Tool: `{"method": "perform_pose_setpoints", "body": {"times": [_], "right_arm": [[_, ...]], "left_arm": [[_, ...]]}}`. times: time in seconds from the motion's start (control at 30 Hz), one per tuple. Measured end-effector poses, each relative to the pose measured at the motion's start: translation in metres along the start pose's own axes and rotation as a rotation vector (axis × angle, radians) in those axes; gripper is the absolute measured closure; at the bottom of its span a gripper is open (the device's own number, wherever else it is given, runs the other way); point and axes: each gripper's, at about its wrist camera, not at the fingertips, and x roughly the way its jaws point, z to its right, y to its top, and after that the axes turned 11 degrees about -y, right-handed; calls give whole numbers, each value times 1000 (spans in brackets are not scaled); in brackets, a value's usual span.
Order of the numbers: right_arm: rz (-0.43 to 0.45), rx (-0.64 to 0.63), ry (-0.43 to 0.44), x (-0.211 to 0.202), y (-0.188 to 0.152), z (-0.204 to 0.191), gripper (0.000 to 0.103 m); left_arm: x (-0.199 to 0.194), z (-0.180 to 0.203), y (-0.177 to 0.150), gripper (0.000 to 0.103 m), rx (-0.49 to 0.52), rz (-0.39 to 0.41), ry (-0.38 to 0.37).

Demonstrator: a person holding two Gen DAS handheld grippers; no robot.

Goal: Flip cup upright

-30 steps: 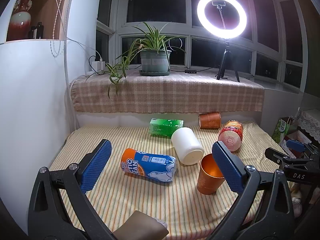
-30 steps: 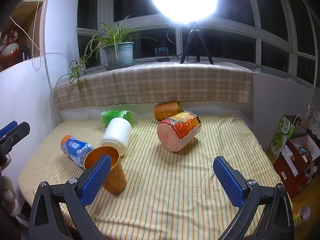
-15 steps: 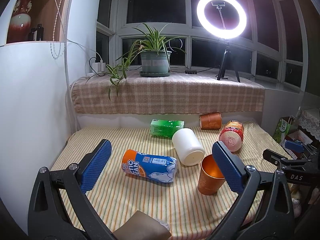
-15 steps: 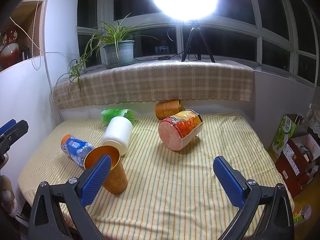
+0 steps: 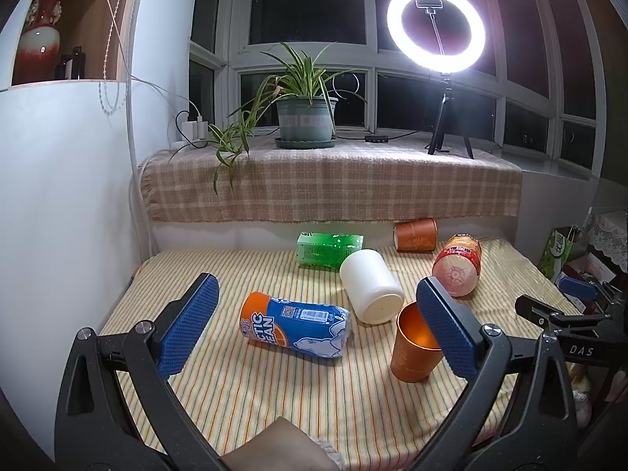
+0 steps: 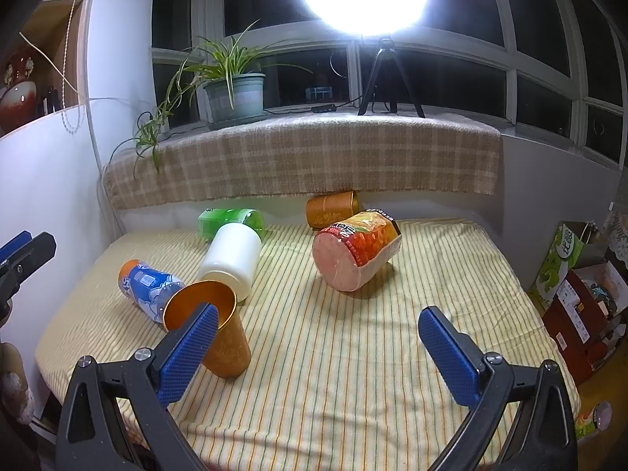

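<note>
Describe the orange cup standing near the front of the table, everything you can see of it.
The orange cup is a tapered, metallic-looking tumbler with a shiny golden inside and a faint pale pattern on its outer wall. It stands upright, mouth open upward, on the striped tablecloth near the front edge. It looks empty. The white jar lies just behind it; contact is unclear. Neither gripper holds it.

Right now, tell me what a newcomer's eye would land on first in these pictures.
The blazing ring light on its tripod dominates the window ledge, beside a potted spider plant. Below, on the striped cloth, an orange metal cup stands upright at the front, amid toppled things: a blue-and-orange can, a white jar and an instant noodle cup.
</note>
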Motion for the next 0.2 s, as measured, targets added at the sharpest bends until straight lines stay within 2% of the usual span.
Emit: {"method": "perform_pose_setpoints", "body": {"times": [0.2], "right_arm": [[-6,-1,2,1,0,-1,0]], "left_arm": [[2,-5,1,1,-3,-1,9]]}}
